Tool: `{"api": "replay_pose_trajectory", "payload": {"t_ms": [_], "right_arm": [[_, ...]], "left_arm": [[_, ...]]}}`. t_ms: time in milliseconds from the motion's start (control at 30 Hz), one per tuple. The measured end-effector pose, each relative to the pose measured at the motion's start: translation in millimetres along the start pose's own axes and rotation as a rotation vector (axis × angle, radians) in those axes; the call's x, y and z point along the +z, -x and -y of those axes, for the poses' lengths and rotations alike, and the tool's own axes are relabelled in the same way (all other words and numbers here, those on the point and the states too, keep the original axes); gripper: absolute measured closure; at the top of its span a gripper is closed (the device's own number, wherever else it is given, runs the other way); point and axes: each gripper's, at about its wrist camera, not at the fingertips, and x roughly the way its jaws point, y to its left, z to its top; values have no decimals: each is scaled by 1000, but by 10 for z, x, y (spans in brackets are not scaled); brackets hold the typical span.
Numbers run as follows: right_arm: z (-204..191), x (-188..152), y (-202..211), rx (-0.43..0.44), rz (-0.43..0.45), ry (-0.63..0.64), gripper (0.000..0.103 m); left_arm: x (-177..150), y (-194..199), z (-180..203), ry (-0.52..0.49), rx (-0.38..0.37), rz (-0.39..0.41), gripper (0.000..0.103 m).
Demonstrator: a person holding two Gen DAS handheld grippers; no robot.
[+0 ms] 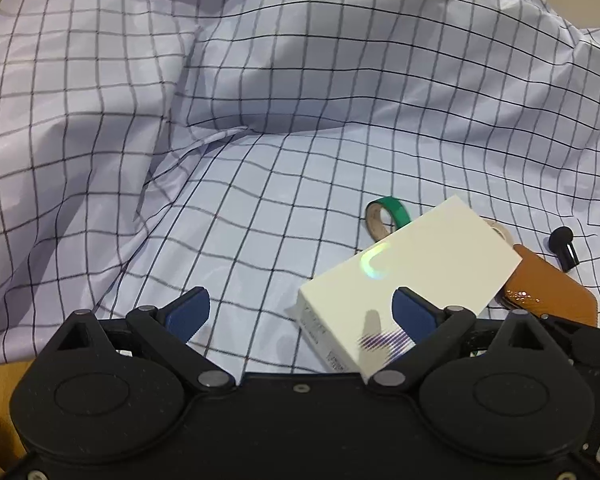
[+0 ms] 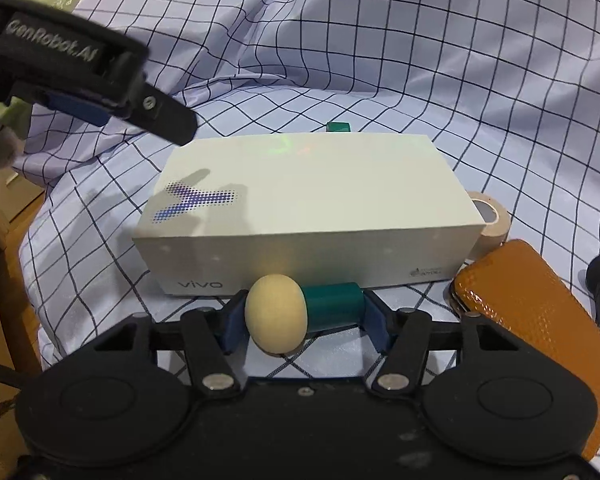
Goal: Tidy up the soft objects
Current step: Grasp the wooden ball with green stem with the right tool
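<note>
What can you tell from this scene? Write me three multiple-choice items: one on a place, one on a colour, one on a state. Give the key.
1. Where is the peg?
A. In the left gripper
B. In the right gripper
C. On top of the case

2. What colour is the case?
A. Orange
B. Red
C. Black

3. How does the left gripper stand?
A. Shut on the peg
B. Shut on nothing
C. Open, holding nothing

Key:
1 B: the peg's cream head and teal shaft lie crosswise between the right gripper's blue pads.
2 A: its glossy surface is orange in both views.
3 C: its jaws stand wide apart with only cloth between them.
</note>
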Motion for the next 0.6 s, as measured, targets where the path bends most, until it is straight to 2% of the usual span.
{"api": "replay_pose_trajectory", "payload": {"t_ms": [200, 467, 600], "right_arm": [[56, -57, 278, -23, 23, -58, 45], [306, -173, 785, -105, 93, -216, 44], [420, -285, 943, -152, 113, -299, 44]], "left_arm": [[174, 18, 222, -42, -41, -7, 9], [395, -24, 721, -176, -74, 34, 8], [582, -191, 773, -163, -94, 3, 8]]}}
